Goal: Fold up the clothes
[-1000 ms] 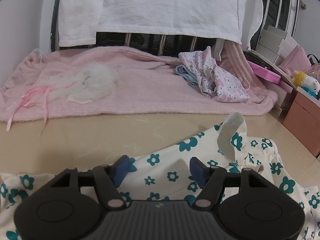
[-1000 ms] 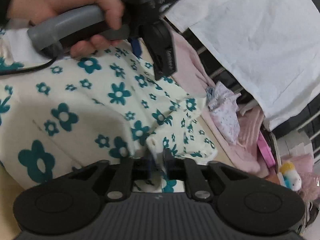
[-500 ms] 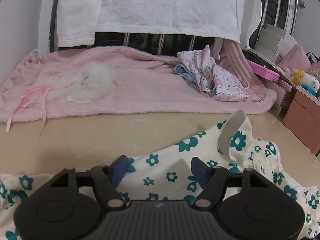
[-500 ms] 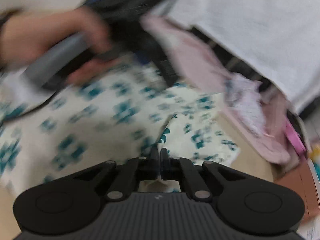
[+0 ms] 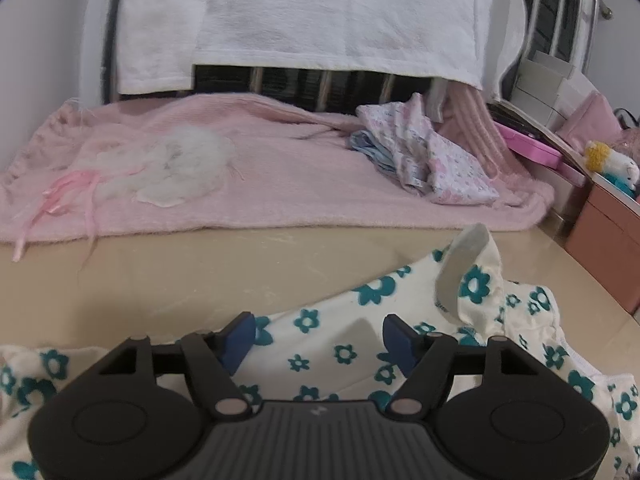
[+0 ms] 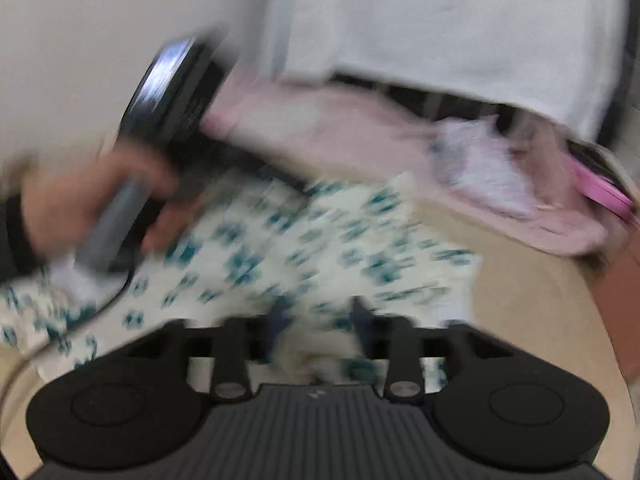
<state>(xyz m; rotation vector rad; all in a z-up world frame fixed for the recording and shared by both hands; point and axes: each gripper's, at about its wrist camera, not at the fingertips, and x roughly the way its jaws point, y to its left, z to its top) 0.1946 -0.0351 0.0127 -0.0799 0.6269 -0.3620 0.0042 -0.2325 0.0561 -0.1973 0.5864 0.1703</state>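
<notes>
A cream garment with teal flowers (image 5: 340, 332) lies spread on the tan surface, one fold standing up at its far right edge (image 5: 464, 264). My left gripper (image 5: 319, 338) is open and empty, low over the garment. In the blurred right wrist view the same garment (image 6: 304, 248) lies ahead and my right gripper (image 6: 320, 320) has its fingers apart, with cloth lying loose between them. The left gripper's body (image 6: 172, 88), held by a hand, shows at the left of that view.
A pink blanket (image 5: 280, 176) covers the far part of the bed, with a white fluffy item (image 5: 180, 164) and a pile of pastel clothes (image 5: 424, 160) on it. White towels (image 5: 320, 16) hang on the headboard. Boxes and a brown cabinet (image 5: 600, 248) stand at right.
My right gripper was shut on the garment's edge and has opened, releasing it while swinging fast. The left gripper has barely moved and stays open.
</notes>
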